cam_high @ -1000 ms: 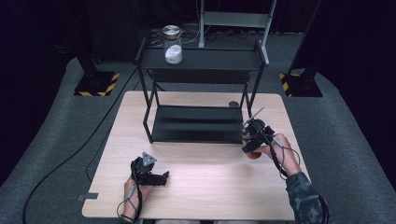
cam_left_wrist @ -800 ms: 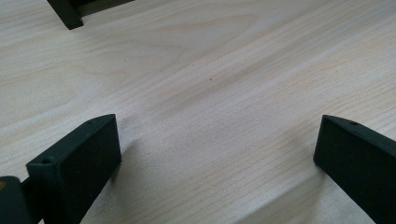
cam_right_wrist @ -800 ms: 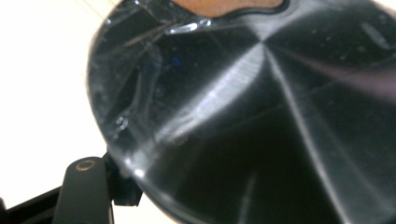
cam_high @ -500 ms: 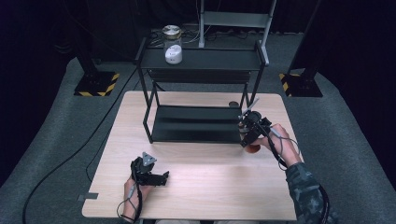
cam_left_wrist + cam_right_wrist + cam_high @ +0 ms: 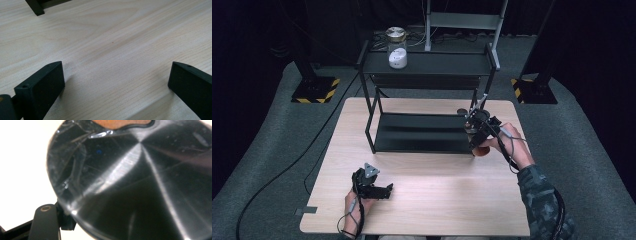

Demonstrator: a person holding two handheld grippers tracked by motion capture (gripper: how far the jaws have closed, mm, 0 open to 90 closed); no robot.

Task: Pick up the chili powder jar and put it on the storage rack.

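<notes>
Right gripper (image 5: 473,121) is up at the front right post of the black shelf rack (image 5: 422,131), held by the right hand (image 5: 504,145), jaws pointing away from the person. In its own view a dark, shiny round disc (image 5: 140,182), lid-like, sits hard up against the jaws: one black jaw shows at its lower left edge, touching it; the other jaw is hidden behind it. It looks clamped on the disc, but I can't tell the grip for certain. An orange-brown patch shows past the disc's far edge.

Left gripper (image 5: 373,186) rests low on the wooden table (image 5: 447,200), well apart from the rack's near left leg. Its jaws are spread wide with only bare wood between them, holding nothing.

A glass jar (image 5: 396,47) stands on the rack's top shelf, far from both grippers.
</notes>
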